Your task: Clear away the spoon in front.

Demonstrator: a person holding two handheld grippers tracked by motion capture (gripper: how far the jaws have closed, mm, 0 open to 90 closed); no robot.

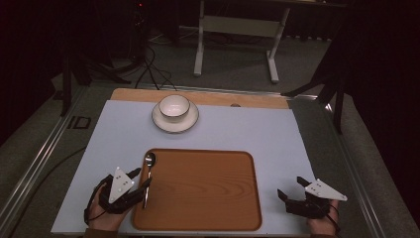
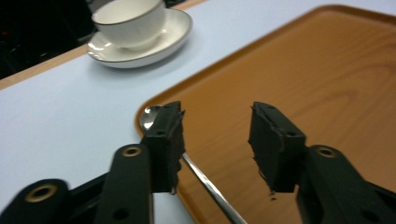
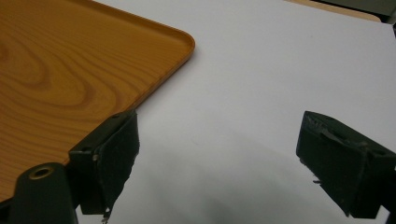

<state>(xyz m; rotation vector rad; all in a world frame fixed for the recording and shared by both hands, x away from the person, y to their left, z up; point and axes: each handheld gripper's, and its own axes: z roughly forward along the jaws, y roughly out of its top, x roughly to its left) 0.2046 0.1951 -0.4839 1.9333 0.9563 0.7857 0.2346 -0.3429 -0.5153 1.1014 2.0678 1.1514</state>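
Two hands are coming in from the bottom edge of the high view, each one holding a black gripper. At the lower left, the left gripper (image 1: 141,178) is standing at the left rim of the wooden tray (image 1: 208,218), and its jaws are spreading moderately apart with nothing between them. In the left gripper view, a metal spoon (image 2: 205,182) is lying just under the left jaw, with its bowl on the tray near the corner and its handle running toward the bottom of the frame. At the lower right of the high view, the right gripper (image 1: 291,188) is hovering over the pale blue mat (image 1: 114,134), just beside the right edge of the tray; its jaws are gaping wide and are gripping nothing. Farther up, above the centre of the frame, a white cup (image 1: 174,105) is sitting upright on a white saucer (image 1: 161,122), well apart from the tray. Beyond the mat, a strip of the wooden table (image 1: 257,100) is showing.
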